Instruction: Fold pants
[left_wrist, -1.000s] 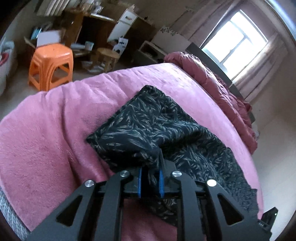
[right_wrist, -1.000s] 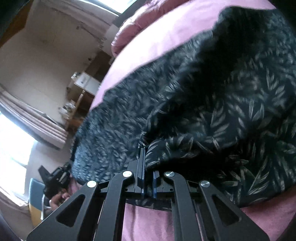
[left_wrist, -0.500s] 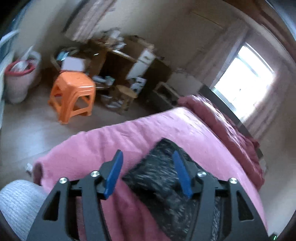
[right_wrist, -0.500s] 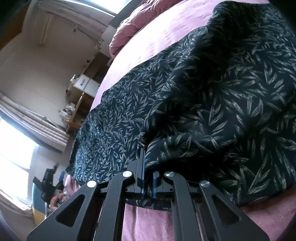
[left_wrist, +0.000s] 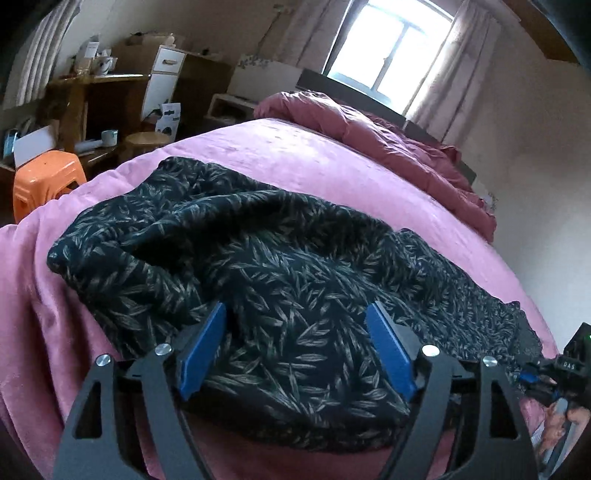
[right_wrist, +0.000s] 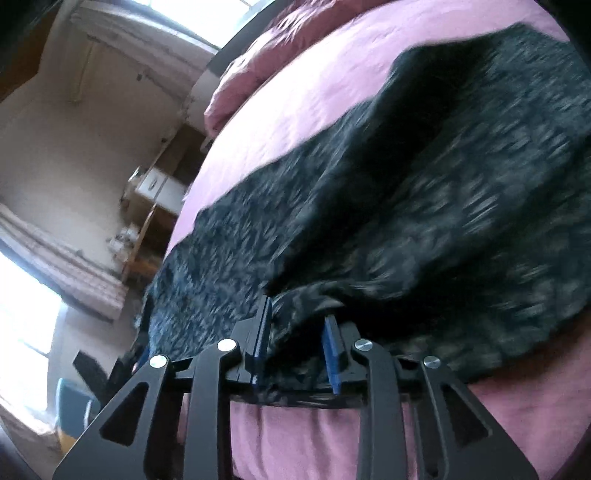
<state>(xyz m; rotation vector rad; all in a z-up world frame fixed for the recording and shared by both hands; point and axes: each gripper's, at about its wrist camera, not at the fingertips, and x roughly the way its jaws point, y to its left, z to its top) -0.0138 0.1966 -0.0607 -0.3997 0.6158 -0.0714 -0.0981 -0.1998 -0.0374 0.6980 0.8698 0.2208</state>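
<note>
My left gripper has its jaws spread wide; they have just been opening, and the blue pads stand clear of the cloth on either side. The pants, black with a pale leaf print, lie bunched on the pink blanket of the bed, filling the middle of my left view, and a fold of them lies between the pads without being pressed. A thinner stretch of the fabric trails off toward 4 o'clock, where the other gripper shows at the edge of the frame with part of a hand below it.

My right gripper has its jaws partly apart; they too have just been opening. A hem of the pants sits between the pads, touching the left one as far as I can tell, but the picture is blurred and I see no clamping.

At 1 o'clock in the left view a rumpled dark pink quilt lies along the far side of the bed, under a bright window. At 9 o'clock an orange stool stands on the floor, well apart from the bed, with a cluttered wooden desk behind it at 10 o'clock.
</note>
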